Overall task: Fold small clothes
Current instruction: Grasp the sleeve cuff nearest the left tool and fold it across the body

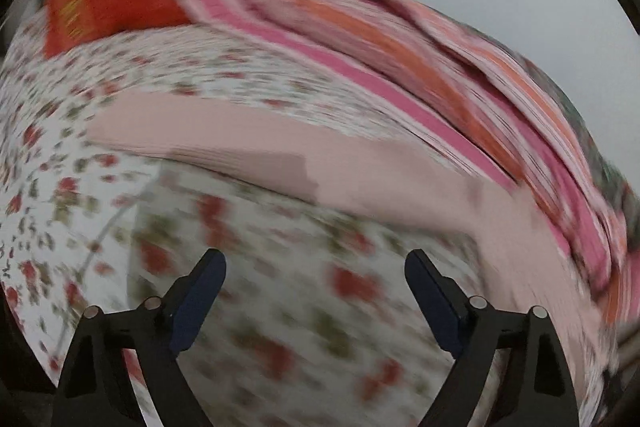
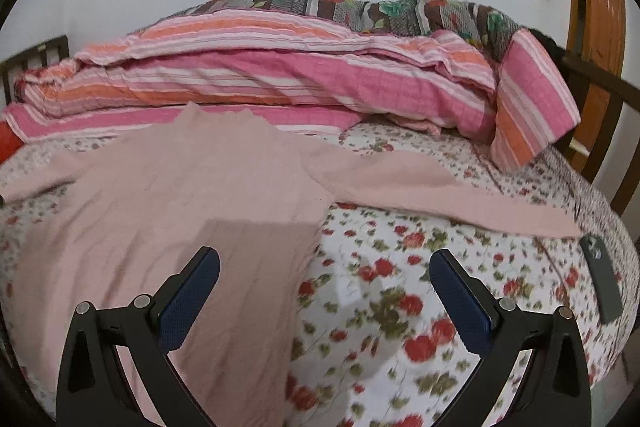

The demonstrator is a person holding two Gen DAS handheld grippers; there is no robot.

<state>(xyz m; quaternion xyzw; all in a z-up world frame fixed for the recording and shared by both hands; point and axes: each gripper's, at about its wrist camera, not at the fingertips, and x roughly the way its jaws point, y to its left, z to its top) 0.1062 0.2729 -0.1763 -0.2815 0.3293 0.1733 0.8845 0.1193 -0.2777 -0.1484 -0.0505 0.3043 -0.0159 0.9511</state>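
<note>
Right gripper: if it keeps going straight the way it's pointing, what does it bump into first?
Probably the side edge of the pink sweater where it meets the floral bedsheet. The right gripper is open and empty; depth is unclear.

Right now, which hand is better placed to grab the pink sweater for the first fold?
Probably right. The right tongs stand open over the sweater's side edge, one pad already above the knit. The left tongs, also open, hover over bare sheet, the sleeve lying farther ahead.

A home bedroom. Ahead of the tool lies a bed (image 2: 400, 267) in floral sheet. Striped quilts (image 2: 280, 79) are heaped beyond it, against the wall.
</note>
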